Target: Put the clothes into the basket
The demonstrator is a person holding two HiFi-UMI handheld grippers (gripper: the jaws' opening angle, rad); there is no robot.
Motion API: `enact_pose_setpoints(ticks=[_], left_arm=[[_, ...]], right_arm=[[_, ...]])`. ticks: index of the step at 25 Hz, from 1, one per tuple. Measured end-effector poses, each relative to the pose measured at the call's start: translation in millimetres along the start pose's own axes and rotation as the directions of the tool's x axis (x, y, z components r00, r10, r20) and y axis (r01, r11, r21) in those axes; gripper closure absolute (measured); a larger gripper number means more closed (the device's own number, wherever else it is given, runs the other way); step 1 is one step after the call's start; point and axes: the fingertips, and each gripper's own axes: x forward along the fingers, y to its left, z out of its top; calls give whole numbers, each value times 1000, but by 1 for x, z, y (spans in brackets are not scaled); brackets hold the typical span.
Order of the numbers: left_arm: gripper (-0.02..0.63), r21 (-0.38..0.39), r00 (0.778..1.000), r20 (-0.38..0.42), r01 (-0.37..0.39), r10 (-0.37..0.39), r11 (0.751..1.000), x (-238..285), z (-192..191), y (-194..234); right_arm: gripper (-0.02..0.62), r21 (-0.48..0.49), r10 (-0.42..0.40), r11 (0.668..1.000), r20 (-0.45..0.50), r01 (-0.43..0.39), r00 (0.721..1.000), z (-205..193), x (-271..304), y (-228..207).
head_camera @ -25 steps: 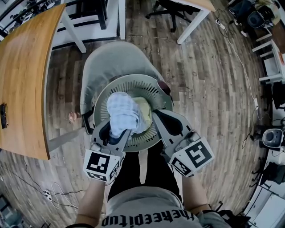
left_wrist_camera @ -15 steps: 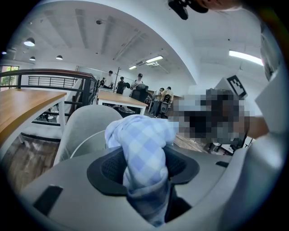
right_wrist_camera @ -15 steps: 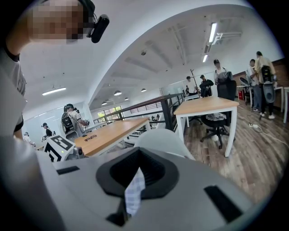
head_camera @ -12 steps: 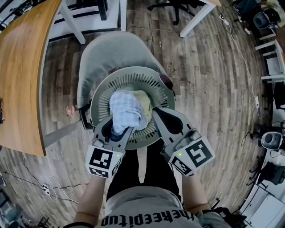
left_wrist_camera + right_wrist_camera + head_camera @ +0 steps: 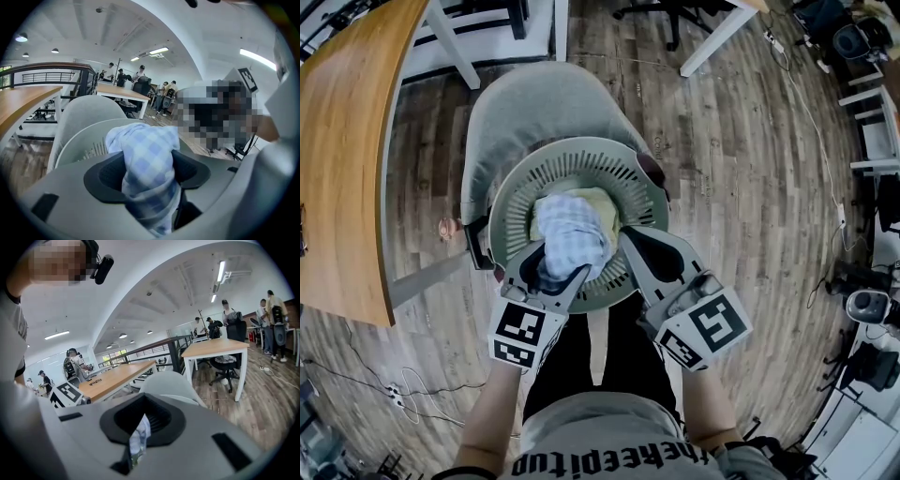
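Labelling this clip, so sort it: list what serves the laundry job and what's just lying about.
Job: basket; blue checked cloth between just-opened jaws of the left gripper; yellow cloth in the basket; pale scrap nipped in the right gripper.
Lying about: grey chair under the basket; wooden table; white desk.

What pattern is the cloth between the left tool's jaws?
The cloth: pale blue-white check, left gripper view.
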Motion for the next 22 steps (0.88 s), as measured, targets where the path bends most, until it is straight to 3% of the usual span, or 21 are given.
enact_pose_setpoints(ticks=[3,7,9,12,15,19,22], left_arm=[[291,7,1000,-27,7,-7,1000,2,-4,-3],[290,33,997,79,8,-11,999,-3,16,-4],[295,43,997,78,0,-4,999,-4,18,-2],[412,51,997,66,-42,38,998,-7,15,3],[486,62,996,63,-69,65,996,-11,15,4],[554,77,994,80,-78,72,994,-16,19,4],[569,69,993,97,-81,74,994,-20,25,5]], right_arm=[[586,-1,1,1000,-2,-1,1000,0,0,0],[586,-1,1,1000,-3,-1,1000,0,1,0],[586,-3,4,1000,-4,-4,1000,0,2,1],[586,-8,11,1000,-7,-11,1000,1,3,3],[586,-12,17,1000,-6,-17,1000,4,2,4],[586,-18,28,999,-9,-29,1000,5,4,9],[586,-26,44,999,-10,-44,999,7,6,12]])
